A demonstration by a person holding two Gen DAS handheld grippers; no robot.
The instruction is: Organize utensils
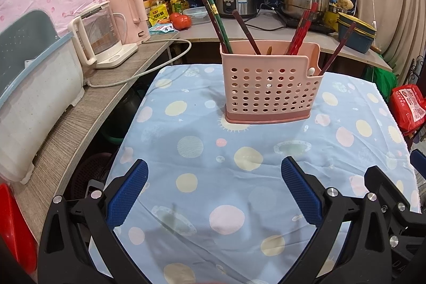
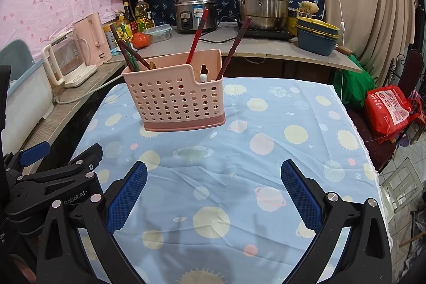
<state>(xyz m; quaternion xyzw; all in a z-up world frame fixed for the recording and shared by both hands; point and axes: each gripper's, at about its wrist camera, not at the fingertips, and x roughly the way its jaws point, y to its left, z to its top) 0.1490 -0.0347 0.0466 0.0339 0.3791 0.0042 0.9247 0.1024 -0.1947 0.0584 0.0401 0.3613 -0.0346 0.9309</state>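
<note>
A pink perforated utensil holder [image 1: 269, 87] stands upright on the blue planet-print tablecloth [image 1: 213, 151]; it also shows in the right wrist view [image 2: 178, 100]. Several chopsticks [image 1: 221, 23] lean in it, dark, green and red ones [image 2: 195, 37], and a small white spoon tip [image 2: 203, 76] sits in its low right compartment. My left gripper [image 1: 214, 172] is open and empty, hovering over the cloth in front of the holder. My right gripper [image 2: 214, 172] is open and empty too, to the right of the left gripper, whose body [image 2: 53, 177] shows at left.
A counter at left holds a white dish rack [image 1: 34, 97], a glass kettle [image 1: 98, 41] and a pink kettle [image 1: 130, 15]. The back counter holds a rice cooker [image 2: 195, 11], a steel steamer pot [image 2: 262, 1], bowls [image 2: 316, 36], oil bottles and a tomato [image 2: 140, 40]. A red bag [image 2: 391, 111] lies right of the table.
</note>
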